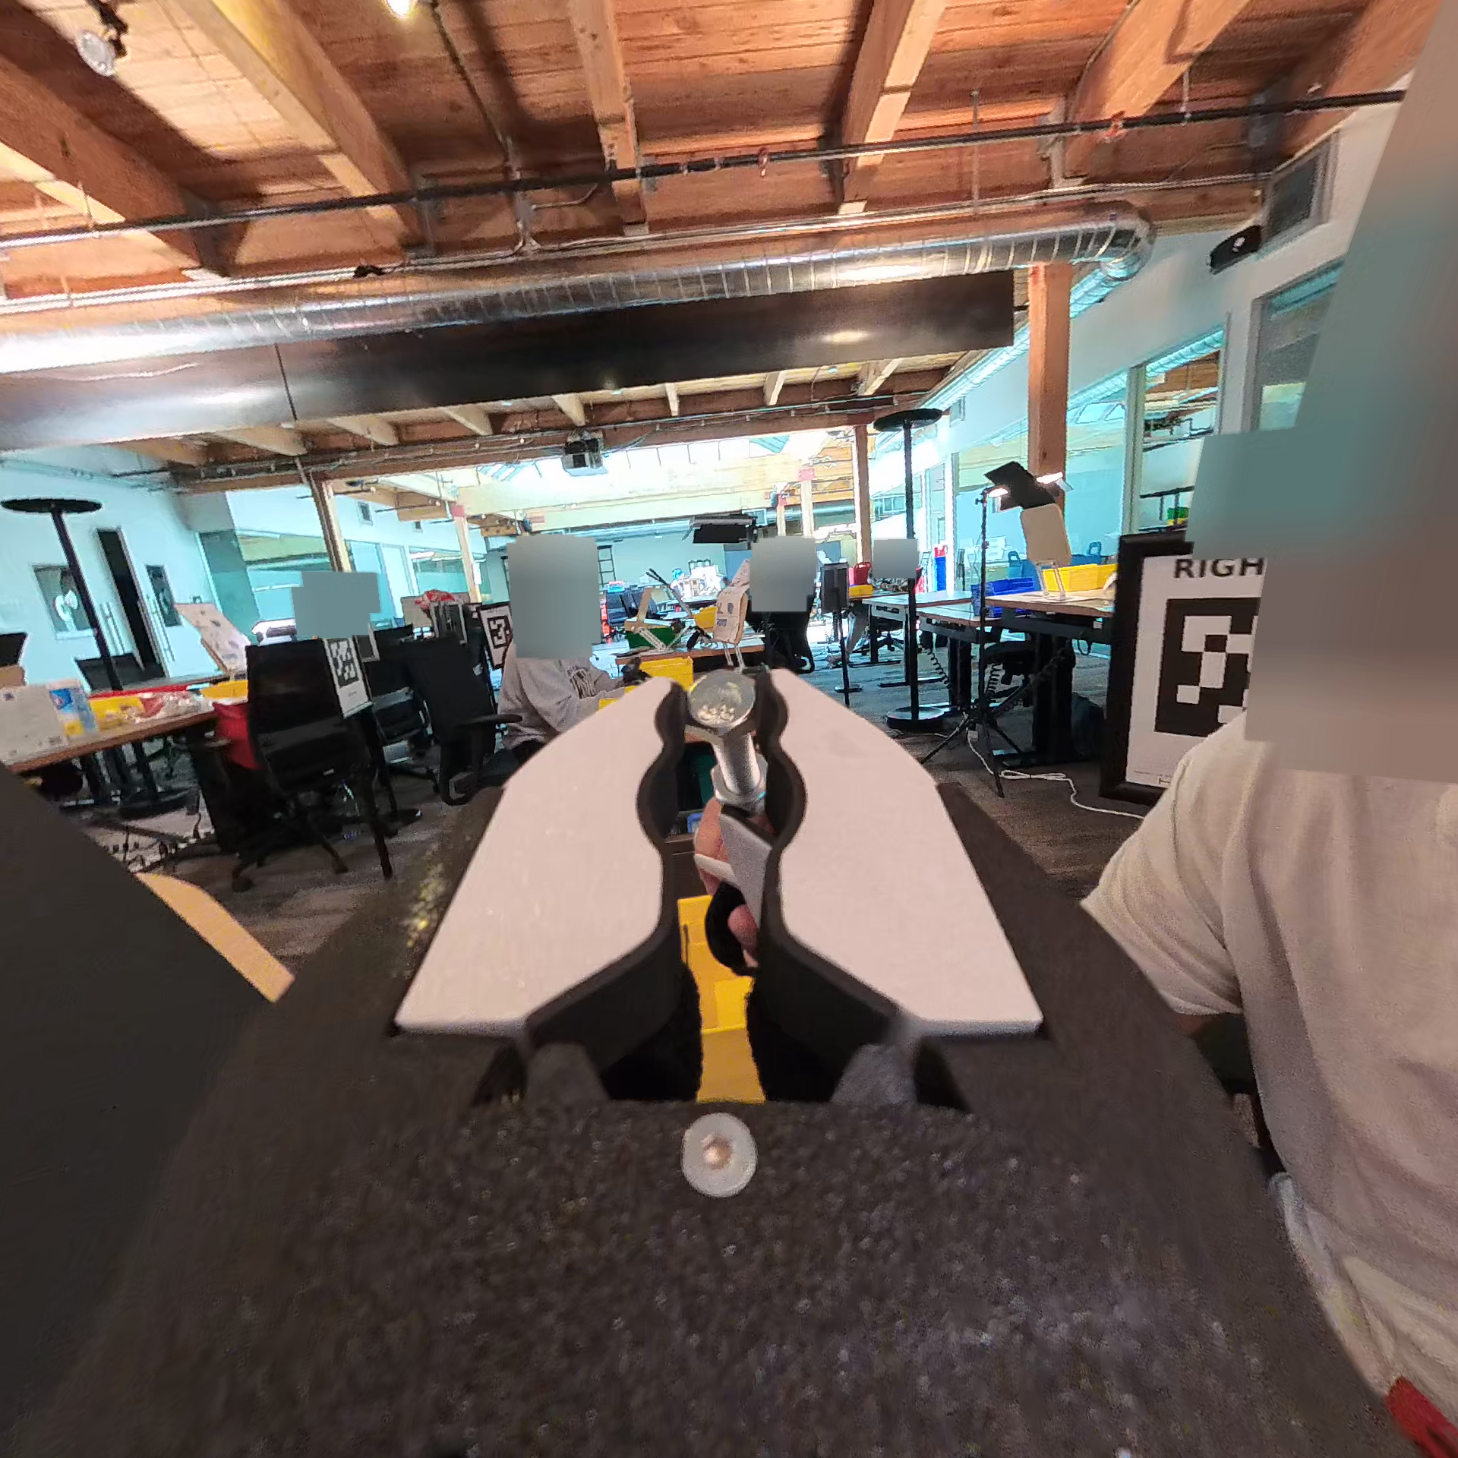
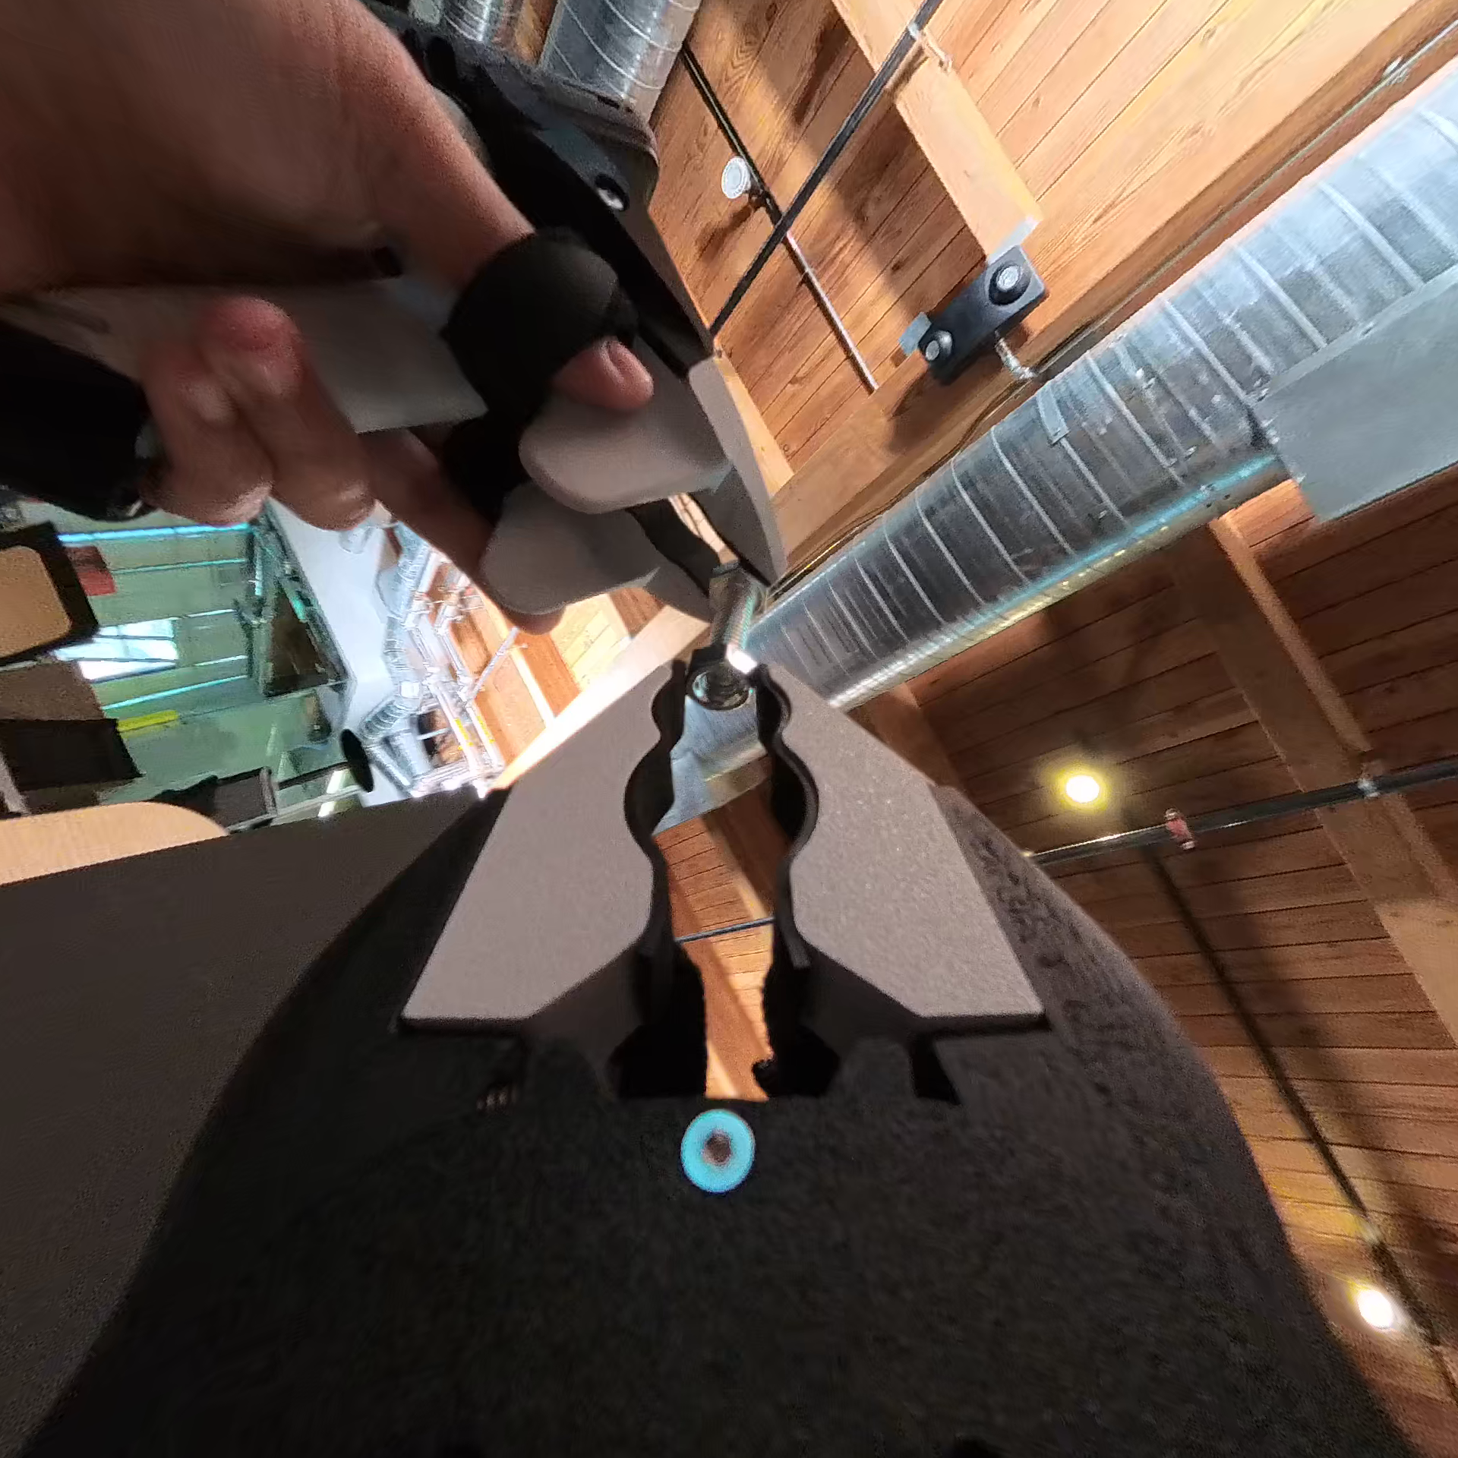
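In the left wrist view my left gripper [image 1: 722, 698] is raised and shut on a silver hex bolt [image 1: 724, 714]. The bolt's head sits between the fingertips and its shank slants down toward me. The right gripper's pale fingers [image 1: 745, 856] and a hand meet the shank's lower end. In the right wrist view my right gripper [image 2: 716, 680] points up at the ceiling and is shut on a small metal nut [image 2: 712, 685]. The nut sits at the end of the bolt's threaded shank [image 2: 732, 619]. The left gripper [image 2: 623, 465], held by a hand [image 2: 237, 197], reaches in from the upper left.
A person in a white shirt [image 1: 1278, 947] stands close at the right. A yellow bin [image 1: 722, 1033] lies below the grippers. Desks, black chairs [image 1: 308, 742] and a framed marker board [image 1: 1183, 671] fill the room. A metal duct [image 2: 1104, 442] crosses the wooden ceiling. My two grippers' fingertips are within a few centimetres of each other.
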Demonstrator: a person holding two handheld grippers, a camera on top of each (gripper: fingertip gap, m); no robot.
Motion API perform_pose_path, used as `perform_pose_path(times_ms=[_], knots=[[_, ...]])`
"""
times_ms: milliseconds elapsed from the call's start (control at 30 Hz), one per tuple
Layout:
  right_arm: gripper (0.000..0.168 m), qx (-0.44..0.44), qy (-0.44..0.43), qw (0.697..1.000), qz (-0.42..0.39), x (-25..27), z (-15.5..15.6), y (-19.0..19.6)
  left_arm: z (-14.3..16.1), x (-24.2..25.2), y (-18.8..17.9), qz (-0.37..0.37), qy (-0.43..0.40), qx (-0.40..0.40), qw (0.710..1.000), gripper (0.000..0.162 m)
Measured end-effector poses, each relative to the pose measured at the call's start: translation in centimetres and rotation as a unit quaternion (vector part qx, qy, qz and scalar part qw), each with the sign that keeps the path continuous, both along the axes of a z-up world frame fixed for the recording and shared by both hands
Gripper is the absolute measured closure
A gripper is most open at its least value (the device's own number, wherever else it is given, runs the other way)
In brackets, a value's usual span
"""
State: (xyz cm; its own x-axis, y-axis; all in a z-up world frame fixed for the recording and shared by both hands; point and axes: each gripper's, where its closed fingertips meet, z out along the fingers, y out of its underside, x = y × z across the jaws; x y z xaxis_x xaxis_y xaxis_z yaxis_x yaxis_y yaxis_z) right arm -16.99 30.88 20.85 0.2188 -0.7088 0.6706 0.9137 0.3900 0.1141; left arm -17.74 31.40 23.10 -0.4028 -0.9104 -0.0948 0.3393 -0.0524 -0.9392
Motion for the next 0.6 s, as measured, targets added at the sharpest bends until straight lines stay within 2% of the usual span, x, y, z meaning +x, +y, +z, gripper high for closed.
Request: perform_pose_path(times_ms=[100, 200, 233, 300, 333, 367, 400, 433, 500, 533, 600], knots=[[0.149, -0.061, 0.032, 0.995, 0.074, -0.2, -0.2, 0.6, 0.1, 0.0, 0.6, 0.001, -0.009, -0.011, 1.000, 0.145], [0.112, -0.149, 0.107, 0.965, 0.187, -0.1, 0.3, 0.5, 0.5, -0.6, 1.0, 0.010, -0.032, -0.008, 0.999, 0.145], [0.111, -0.182, 0.138, 0.944, 0.237, 0.0, 0.6, 0.4, 0.7, -0.9, 1.1, 0.015, -0.041, -0.002, 0.999, 0.145], [0.113, -0.283, 0.198, 0.868, 0.358, -0.3, 0.3, 0.7, 1.1, -1.5, 1.2, 0.028, -0.063, 0.009, 0.998, 0.145], [0.114, -0.332, 0.227, 0.819, 0.409, -0.3, 0.2, 1.2, 1.1, -1.8, 1.1, 0.029, -0.070, 0.018, 0.997, 0.145], [0.126, -0.392, 0.243, 0.757, 0.463, -0.8, -0.3, 1.4, 1.2, -2.1, 1.0, 0.032, -0.078, 0.027, 0.996, 0.145], [0.127, -0.454, 0.252, 0.678, 0.520, -1.6, -0.8, 1.3, 1.3, -2.4, 0.9, 0.039, -0.089, 0.039, 0.995, 0.145], [0.120, -0.491, 0.277, 0.594, 0.574, -1.7, -0.6, 1.2, 1.3, -2.7, 0.7, 0.042, -0.098, 0.053, 0.993, 0.145], [0.122, -0.544, 0.292, 0.419, 0.666, -2.1, -0.3, 0.5, 1.2, -3.0, 0.3, 0.046, -0.104, 0.078, 0.990, 0.145], [0.119, -0.572, 0.302, 0.331, 0.687, -2.3, -0.4, 0.6, 1.2, -3.1, 0.2, 0.050, -0.107, 0.087, 0.989, 0.145], [0.121, -0.600, 0.308, 0.185, 0.715, -2.5, -0.4, 0.6, 1.1, -3.3, -0.1, 0.053, -0.114, 0.104, 0.987, 0.144]])
